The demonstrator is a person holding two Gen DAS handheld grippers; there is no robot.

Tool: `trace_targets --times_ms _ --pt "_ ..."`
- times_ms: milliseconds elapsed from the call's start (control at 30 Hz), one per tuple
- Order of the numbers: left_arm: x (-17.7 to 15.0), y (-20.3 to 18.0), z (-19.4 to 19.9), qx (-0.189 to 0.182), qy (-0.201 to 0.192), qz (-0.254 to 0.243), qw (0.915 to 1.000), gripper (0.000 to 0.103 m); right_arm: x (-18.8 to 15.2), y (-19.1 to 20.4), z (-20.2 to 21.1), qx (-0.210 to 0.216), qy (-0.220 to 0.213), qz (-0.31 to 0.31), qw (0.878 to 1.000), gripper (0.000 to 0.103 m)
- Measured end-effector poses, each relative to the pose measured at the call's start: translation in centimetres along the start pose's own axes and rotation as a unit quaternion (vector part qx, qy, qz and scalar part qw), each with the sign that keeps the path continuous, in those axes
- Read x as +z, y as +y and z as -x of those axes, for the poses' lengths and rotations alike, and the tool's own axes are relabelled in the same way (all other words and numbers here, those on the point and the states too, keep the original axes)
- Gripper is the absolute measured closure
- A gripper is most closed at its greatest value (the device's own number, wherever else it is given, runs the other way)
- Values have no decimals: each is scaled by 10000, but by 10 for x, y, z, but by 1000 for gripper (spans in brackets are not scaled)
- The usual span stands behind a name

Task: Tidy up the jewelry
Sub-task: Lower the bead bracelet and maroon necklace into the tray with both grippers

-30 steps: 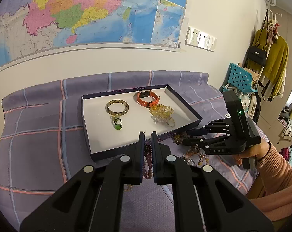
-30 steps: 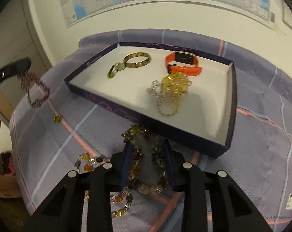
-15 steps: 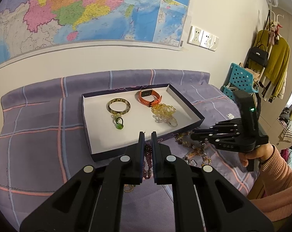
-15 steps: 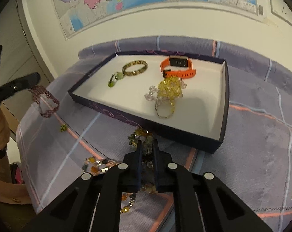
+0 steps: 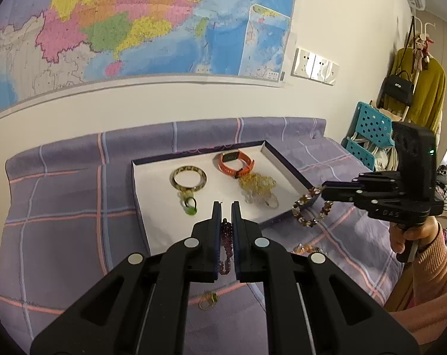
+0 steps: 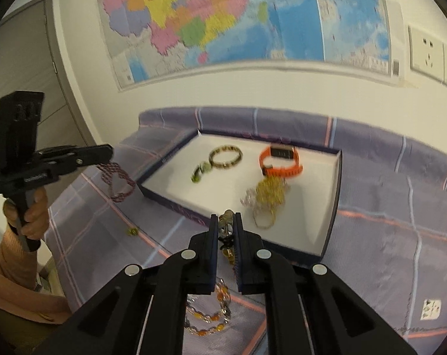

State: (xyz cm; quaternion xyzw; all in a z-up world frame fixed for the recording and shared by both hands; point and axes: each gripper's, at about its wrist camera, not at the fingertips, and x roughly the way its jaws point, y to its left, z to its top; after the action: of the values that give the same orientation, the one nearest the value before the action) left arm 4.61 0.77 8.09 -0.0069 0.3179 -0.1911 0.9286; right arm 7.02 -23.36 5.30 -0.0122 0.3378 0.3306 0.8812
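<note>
Shallow dark-blue cardboard tray with white lining (image 5: 285, 165) sitting on purple checked cloth (image 5: 60, 201), holding mottled bangle (image 5: 189, 178), green ring charm (image 5: 190, 207), orange smartwatch (image 5: 236, 163), yellow-clear bead pile (image 5: 257, 188). Left gripper (image 5: 226, 207) pinching purple bead bracelet (image 5: 226, 242), loop hanging down. Right gripper (image 6: 226, 219) clamping brown-amber bead bracelet (image 5: 310, 207), a second ago lying on cloth with jaws wider, now lifted, dangling beside tray's near corner. Orange-amber bracelet (image 6: 207, 316) lying on cloth.

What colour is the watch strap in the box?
Orange. The watch lies in the box, and it shows best in the right wrist view.
</note>
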Motion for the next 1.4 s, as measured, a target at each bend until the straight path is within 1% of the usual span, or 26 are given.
trace_targets --times_ms 167,433,867,1400 --pt "11 2 -6 42 -47 -33 10000 96 18 -2 4 23 -209 -1 9998 95" --pt "24 10 -25 94 -2 64 9999 96 36 -9 -7 16 -292 -23 9996 95" --pt "25 17 -62 83 278 199 9994 96 45 -22 -37 54 -126 -202 9997 95" --pt "20 26 -89 132 559 276 9980 96 43 -28 -62 241 93 -337 9991 95"
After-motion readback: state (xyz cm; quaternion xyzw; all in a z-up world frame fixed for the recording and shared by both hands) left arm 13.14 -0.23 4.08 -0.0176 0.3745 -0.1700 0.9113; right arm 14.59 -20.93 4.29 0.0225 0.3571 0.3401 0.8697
